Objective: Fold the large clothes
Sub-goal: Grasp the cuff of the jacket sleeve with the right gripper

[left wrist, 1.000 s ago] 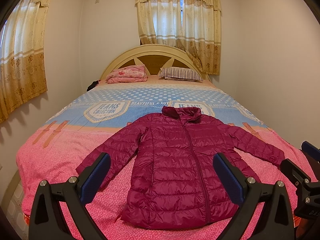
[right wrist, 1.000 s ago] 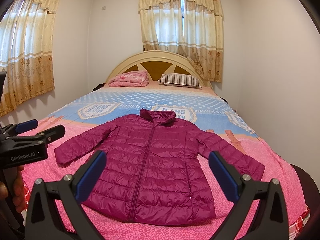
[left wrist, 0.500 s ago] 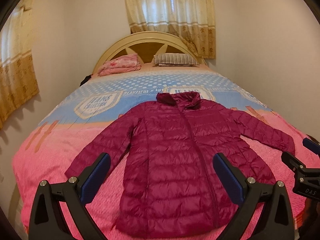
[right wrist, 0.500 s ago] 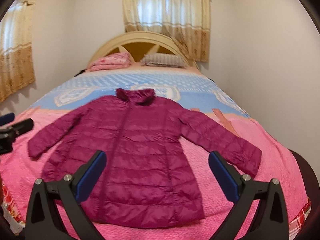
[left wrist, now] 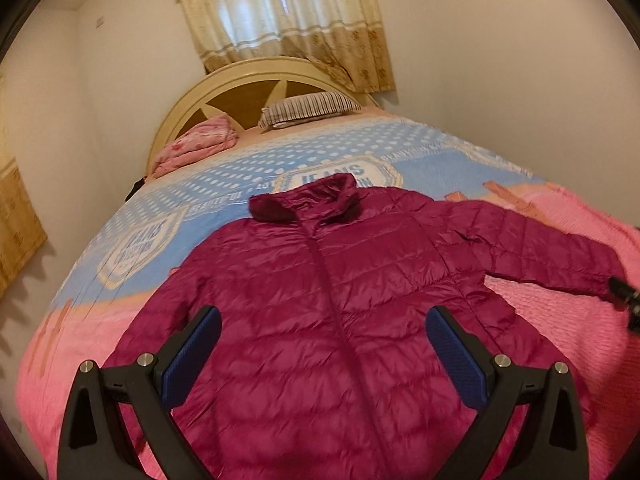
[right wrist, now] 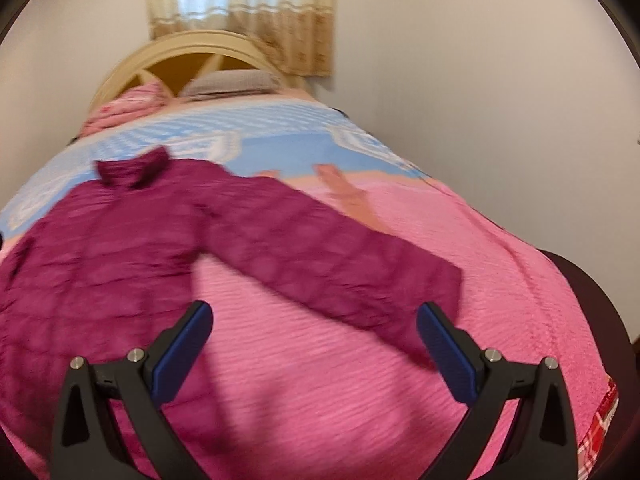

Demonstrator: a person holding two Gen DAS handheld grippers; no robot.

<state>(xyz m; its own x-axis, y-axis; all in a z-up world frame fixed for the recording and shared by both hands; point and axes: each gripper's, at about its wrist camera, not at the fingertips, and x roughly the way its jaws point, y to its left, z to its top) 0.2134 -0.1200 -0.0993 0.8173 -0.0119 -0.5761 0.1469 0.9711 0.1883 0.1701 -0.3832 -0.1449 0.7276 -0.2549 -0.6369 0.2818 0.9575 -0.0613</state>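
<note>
A magenta quilted puffer jacket [left wrist: 332, 300] lies flat and zipped on the bed, collar toward the headboard, both sleeves spread outward. My left gripper [left wrist: 324, 344] hovers open over the jacket's lower body, nothing between its blue pads. In the right wrist view, which is blurred by motion, the jacket [right wrist: 132, 248] sits at the left and its right sleeve [right wrist: 344, 268] runs diagonally to a cuff near the right finger. My right gripper [right wrist: 316, 340] is open above the pink bedspread just below that sleeve. A black tip of the right gripper [left wrist: 626, 300] shows at the left wrist view's right edge.
The bed carries a pink and blue bedspread [left wrist: 560, 320], a striped pillow [left wrist: 308, 108] and a folded pink blanket [left wrist: 196, 148] by the arched headboard [left wrist: 248, 88]. White walls flank the bed closely on both sides. Curtains [left wrist: 288, 20] hang behind the headboard.
Both grippers have come closer and lower over the bed. The left one tilted over the jacket's body; the right one swung rightward toward the right sleeve. Both stayed open.
</note>
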